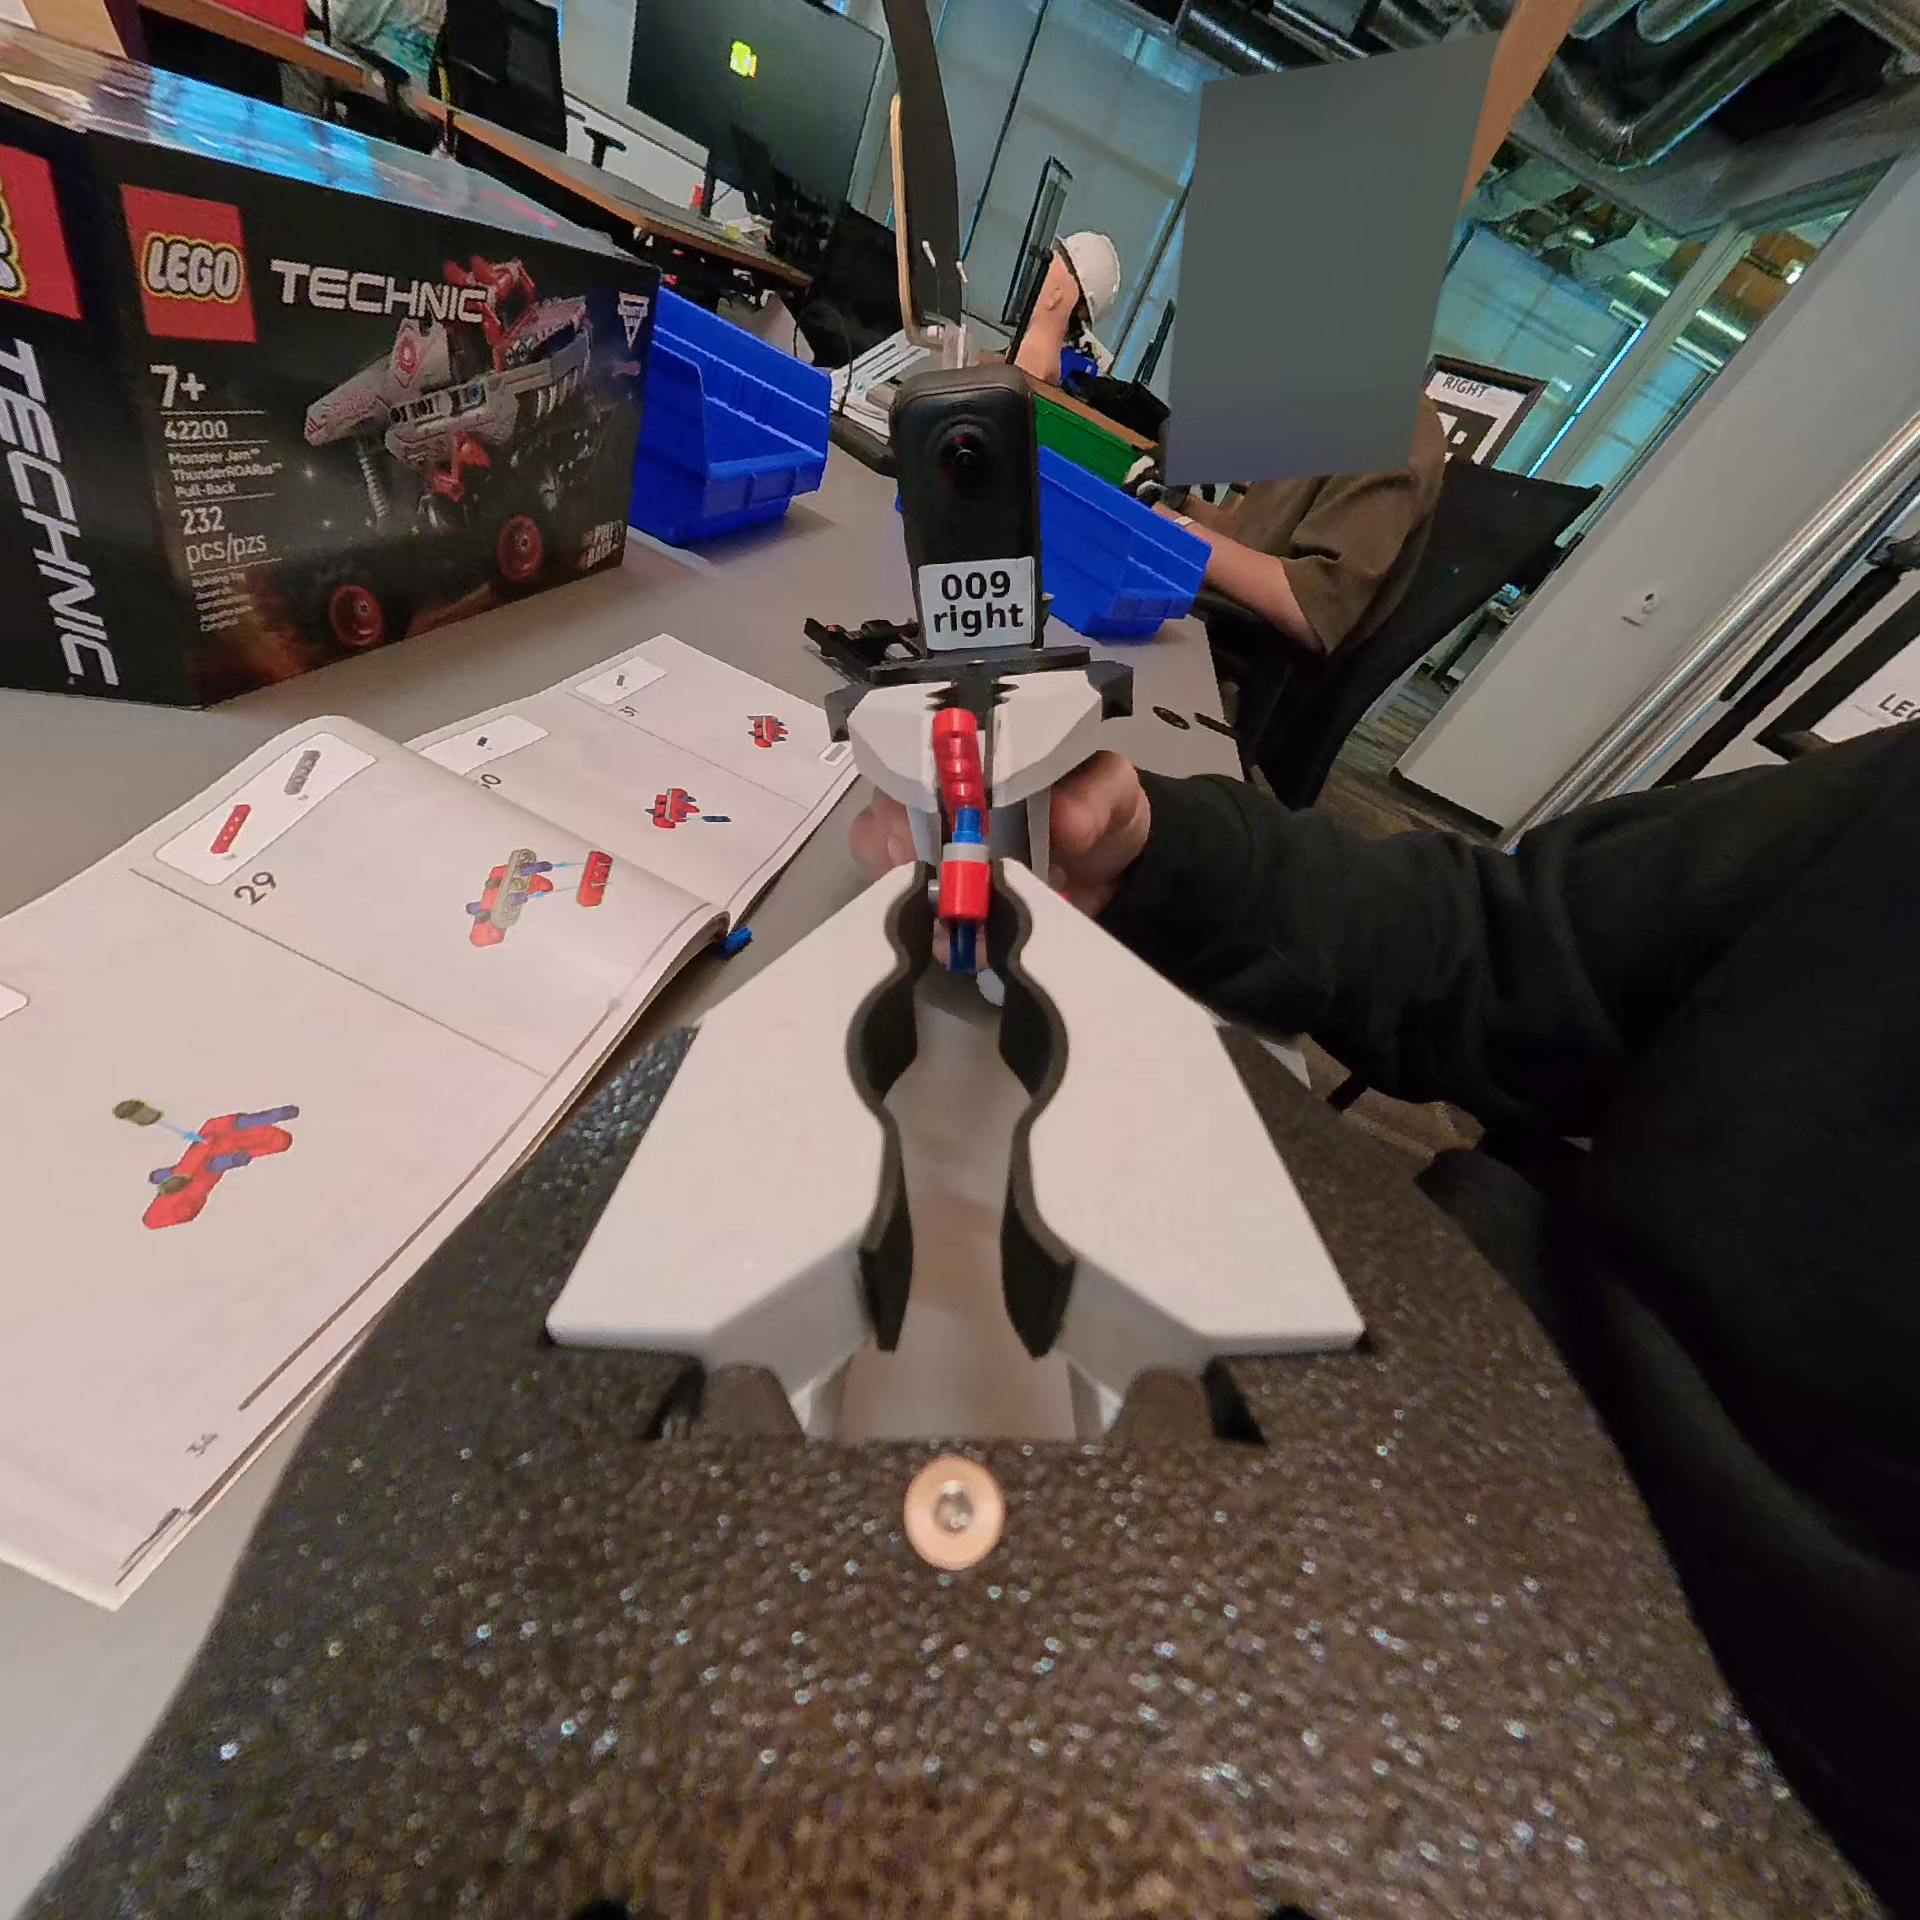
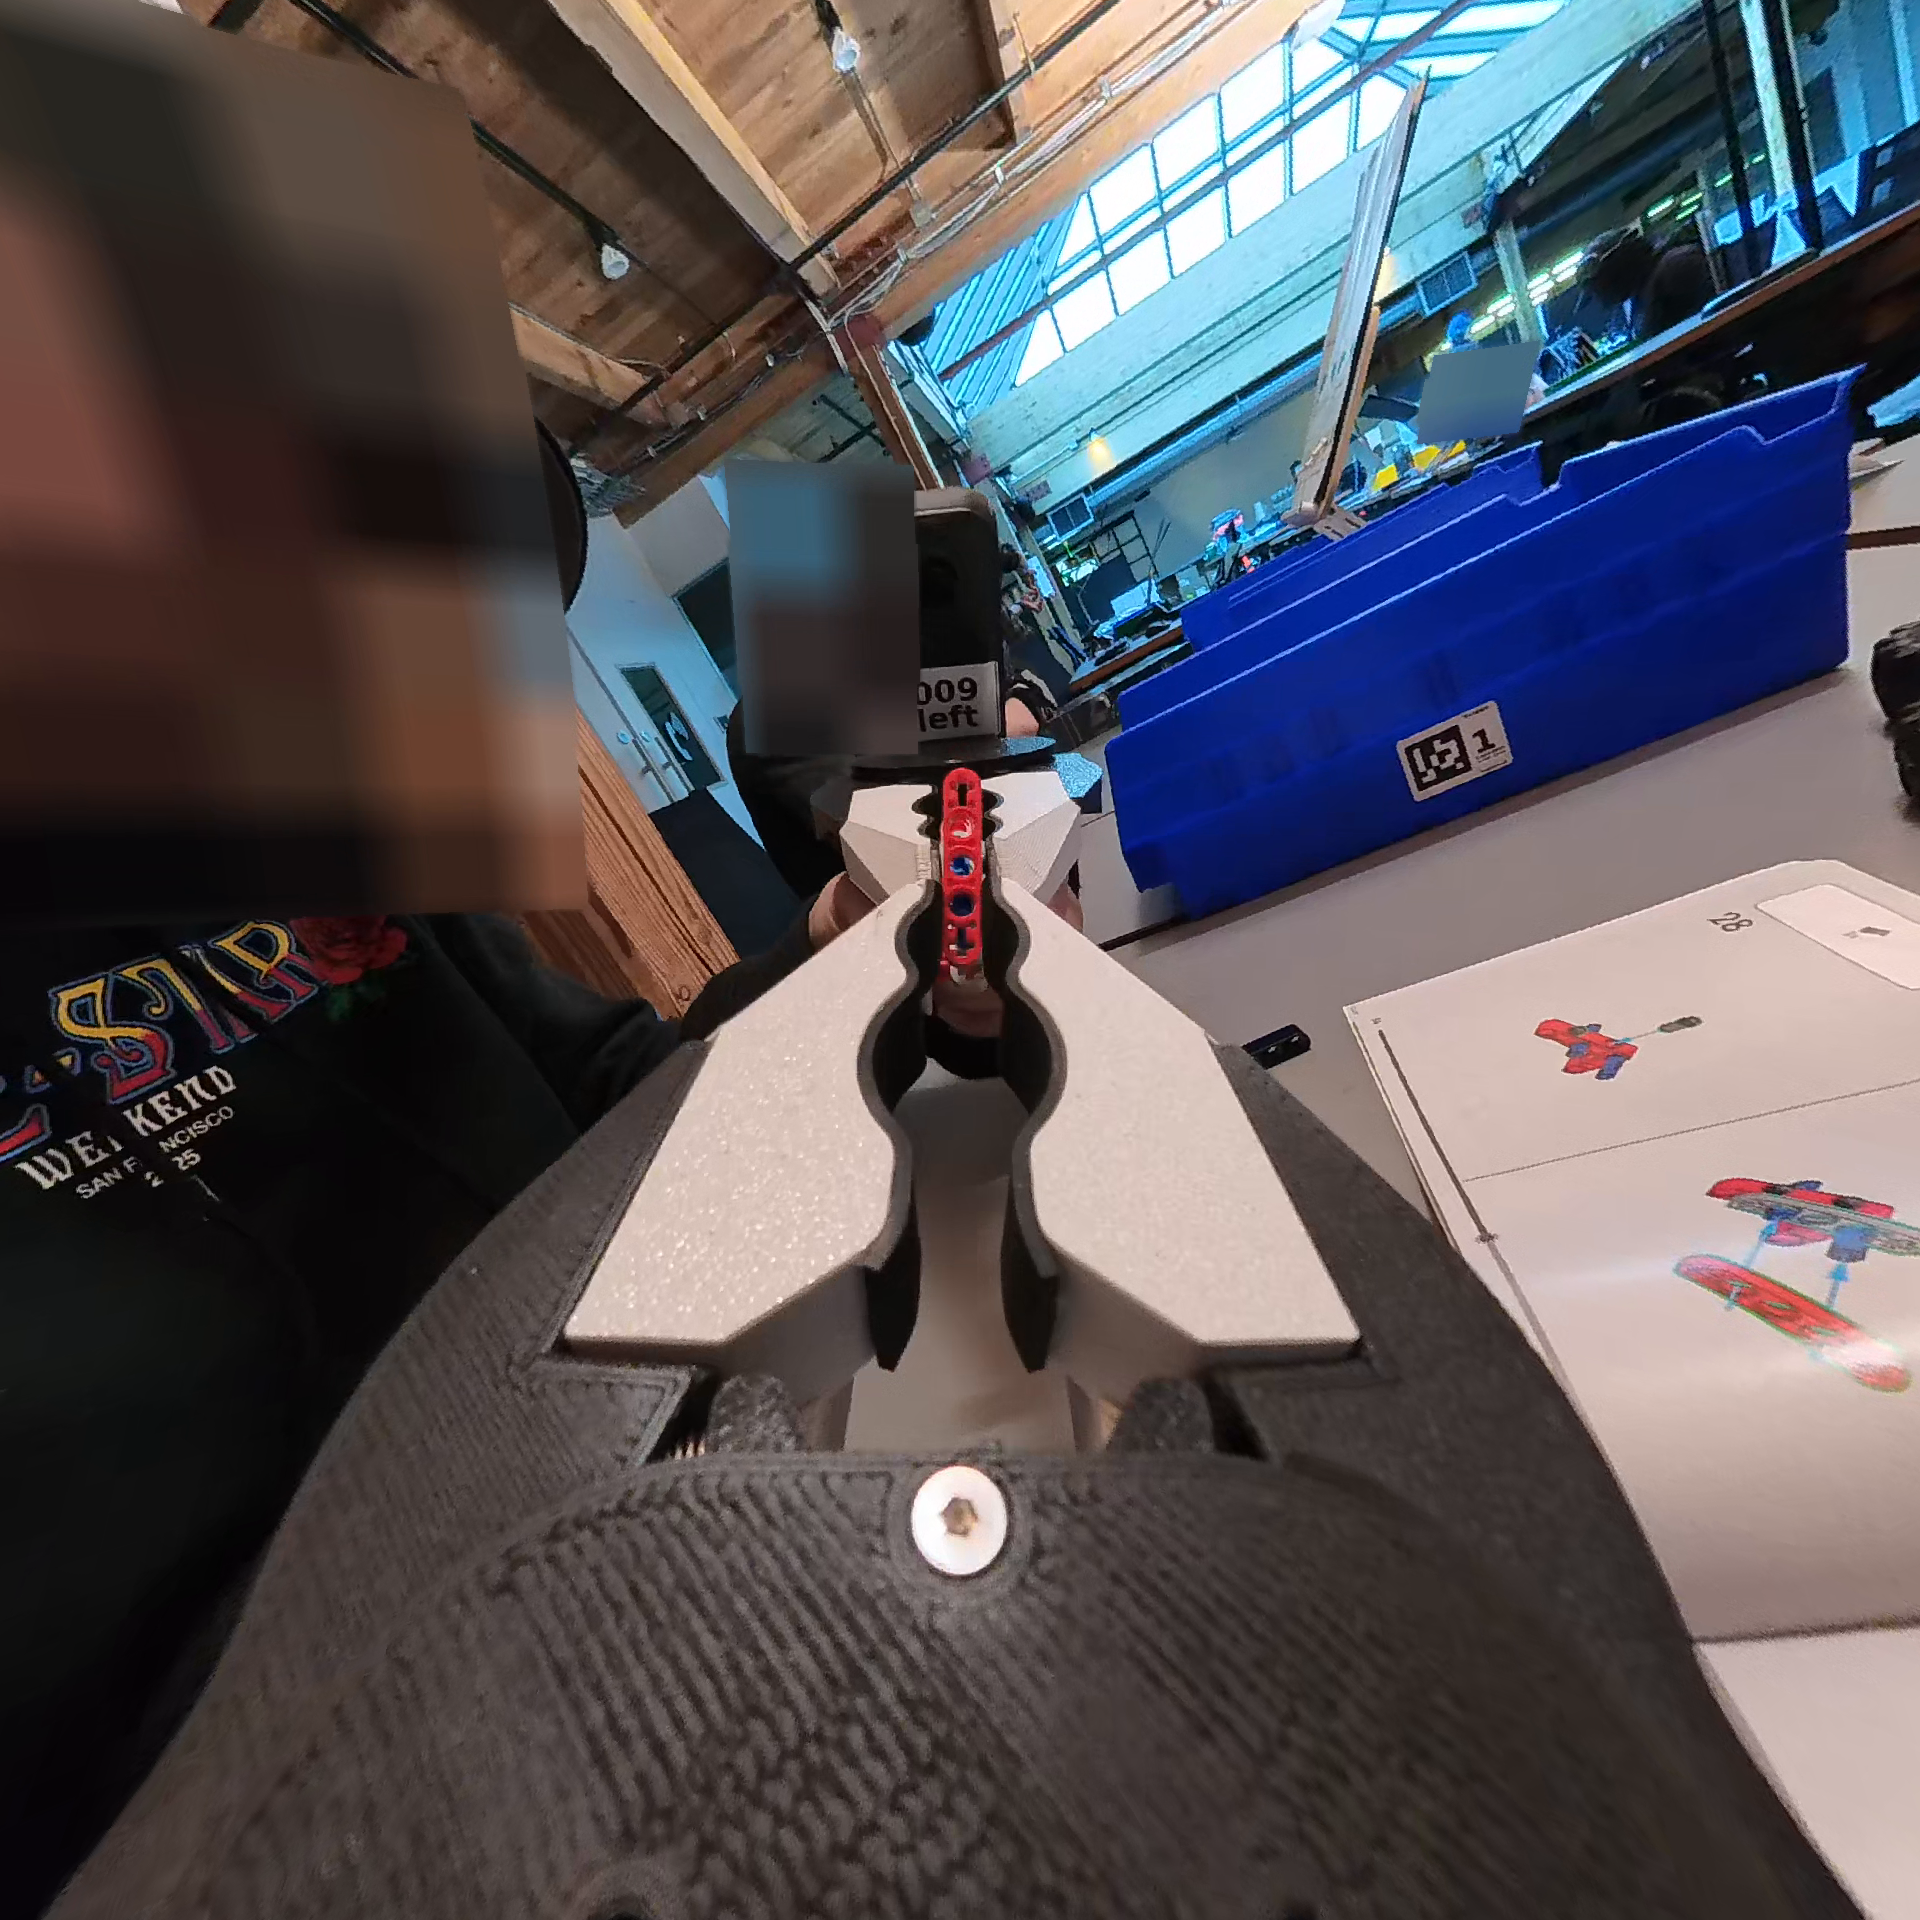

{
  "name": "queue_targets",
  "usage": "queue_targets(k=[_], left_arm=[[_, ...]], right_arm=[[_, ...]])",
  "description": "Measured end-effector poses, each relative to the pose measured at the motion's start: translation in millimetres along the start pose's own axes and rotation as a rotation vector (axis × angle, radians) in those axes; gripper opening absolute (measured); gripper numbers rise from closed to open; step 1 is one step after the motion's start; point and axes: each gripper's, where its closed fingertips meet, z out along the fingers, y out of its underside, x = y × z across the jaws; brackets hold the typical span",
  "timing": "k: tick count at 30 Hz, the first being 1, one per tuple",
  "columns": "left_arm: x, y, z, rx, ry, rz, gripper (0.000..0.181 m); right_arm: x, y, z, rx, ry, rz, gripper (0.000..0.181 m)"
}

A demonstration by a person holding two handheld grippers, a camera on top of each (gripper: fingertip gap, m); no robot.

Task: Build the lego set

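At frame centre, a red Technic beam subassembly with blue pins [image 1: 958, 831] sits clamped between the left gripper [image 1: 961, 914] and right gripper [image 2: 961, 935], tip to tip. Judging by the open instruction booklet [image 1: 343, 997] at left, another red beam probably goes on next; alignment matters.

Open white paper instruction booklet [image 1: 343, 1049] ran off left edge in left wrist view; in right wrist view same booklet cut by right edge. Black cardboard set box [image 1: 312, 416] cropped at left and top edges. Small red-and-blue brick assembly [image 1: 961, 831] partly hidden between facing grey fingertips; which gripper truly clamped it could not be told. Dark rubbery thing [image 2: 1899, 707], maybe tyre, clipped by right edge. Small black piece [image 2: 1276, 1042] beside booklet too small to identify. Long blue plastic bin [image 2: 1507, 665] hid its contents.
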Motion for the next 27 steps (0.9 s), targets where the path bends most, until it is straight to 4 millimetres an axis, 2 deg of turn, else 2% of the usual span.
queue_targets(k=[5,11,17,21,24,27], left_arm=[[0.5,-0.2,0.7,0.002,0.003,-0.008,0.008],[2.2,-0.1,0.5,0.045,0.083,-0.136,0.007],[1.4,3.1,-1.0,-0.067,-0.054,0.132,0.008],[1.4,6.0,-0.9,-0.115,-0.088,0.203,0.007],[3.7,4.6,0.1,-0.1,-0.065,0.158,0.007],[5.1,-1.0,0.7,-0.016,0.007,0.02,0.007]], right_arm=[[-0.3,-0.1,0.1,0.001,-0.002,0.001,0.005],[-0.9,0.4,1.0,0.008,-0.01,0.026,0.005],[-2.5,5.0,1.1,-0.045,0.005,-0.023,0.005],[-2.3,9.3,0.6,-0.099,0.025,-0.054,0.006],[-4.0,9.9,1.3,-0.119,0.032,-0.081,0.005],[-4.6,7.7,4.0,-0.091,0.026,-0.067,0.006]])
